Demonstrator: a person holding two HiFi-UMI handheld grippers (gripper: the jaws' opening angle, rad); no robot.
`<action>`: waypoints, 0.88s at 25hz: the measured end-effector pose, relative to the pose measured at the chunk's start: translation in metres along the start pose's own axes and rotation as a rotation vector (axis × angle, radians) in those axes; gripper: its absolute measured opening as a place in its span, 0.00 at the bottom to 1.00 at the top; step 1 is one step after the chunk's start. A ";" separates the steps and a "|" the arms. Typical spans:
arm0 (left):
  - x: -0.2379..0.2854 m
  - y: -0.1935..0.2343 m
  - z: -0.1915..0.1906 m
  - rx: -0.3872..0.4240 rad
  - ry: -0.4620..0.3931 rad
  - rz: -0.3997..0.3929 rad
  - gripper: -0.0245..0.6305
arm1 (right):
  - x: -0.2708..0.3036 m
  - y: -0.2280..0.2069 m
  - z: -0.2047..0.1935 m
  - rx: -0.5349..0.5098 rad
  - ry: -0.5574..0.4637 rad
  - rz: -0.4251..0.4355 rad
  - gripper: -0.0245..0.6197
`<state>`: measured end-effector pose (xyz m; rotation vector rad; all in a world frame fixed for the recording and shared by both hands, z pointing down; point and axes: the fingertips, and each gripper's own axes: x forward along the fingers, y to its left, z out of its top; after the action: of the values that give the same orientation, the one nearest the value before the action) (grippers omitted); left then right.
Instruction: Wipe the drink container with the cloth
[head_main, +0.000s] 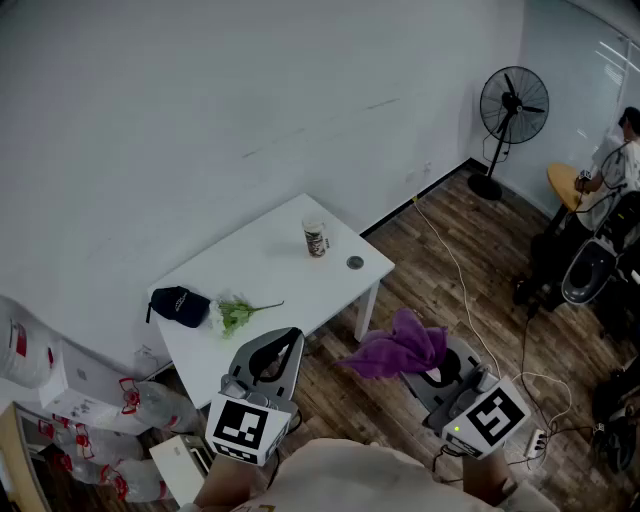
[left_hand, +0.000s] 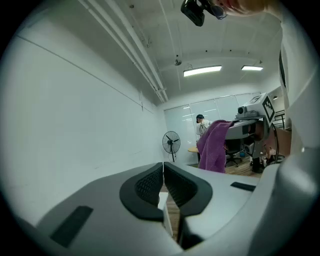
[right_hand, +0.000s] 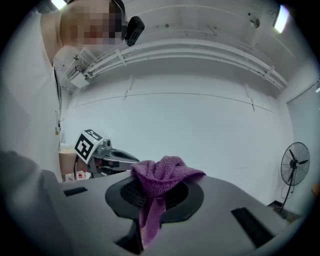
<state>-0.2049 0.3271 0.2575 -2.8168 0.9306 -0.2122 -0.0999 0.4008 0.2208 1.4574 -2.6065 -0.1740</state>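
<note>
In the head view, a white table (head_main: 268, 262) is seen at the centre of the frame, set against a pale wall on a wooden floor (head_main: 450, 290). The cup (head_main: 316, 239) stands upright near the table's far edge, with a small round dark object (head_main: 355, 263) lying just to its right. A dark cap (head_main: 180, 304) and a green sprig (head_main: 237, 313) are laid side by side at the table's left end. The left gripper (head_main: 281, 342) is held at the lower centre of the frame, over the table's near edge. The right gripper (head_main: 432, 372) is held at the lower right, off the table and over the floor, with a purple cloth (head_main: 395, 348) bunched at its tip. Both are well apart from the cup. A standing fan (head_main: 511, 110) is seen at the upper right, and a person (head_main: 620, 165) at the far right edge.

In the left gripper view, the jaws of the left gripper (left_hand: 163, 174) are pressed together with nothing between them. The cloth (left_hand: 214, 145) is seen hanging at the centre right, with the fan (left_hand: 171, 142) to its left.

In the right gripper view, the jaws of the right gripper (right_hand: 159, 192) are clamped on the cloth (right_hand: 162, 177), which is bunched above them and trails down between them. The left gripper (right_hand: 107, 157) is seen at the left of the frame and the fan (right_hand: 295, 165) at the right.
</note>
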 end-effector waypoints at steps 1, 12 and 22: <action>0.001 -0.002 0.002 -0.003 -0.001 -0.001 0.07 | -0.002 -0.002 0.001 -0.002 -0.002 -0.001 0.15; 0.021 -0.024 0.013 -0.017 0.010 -0.018 0.07 | -0.025 -0.029 -0.002 0.048 -0.030 -0.032 0.15; 0.044 -0.054 0.015 0.005 0.030 -0.005 0.07 | -0.049 -0.054 -0.027 0.082 -0.002 -0.027 0.15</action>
<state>-0.1356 0.3452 0.2572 -2.8188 0.9278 -0.2586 -0.0246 0.4136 0.2342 1.5197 -2.6259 -0.0721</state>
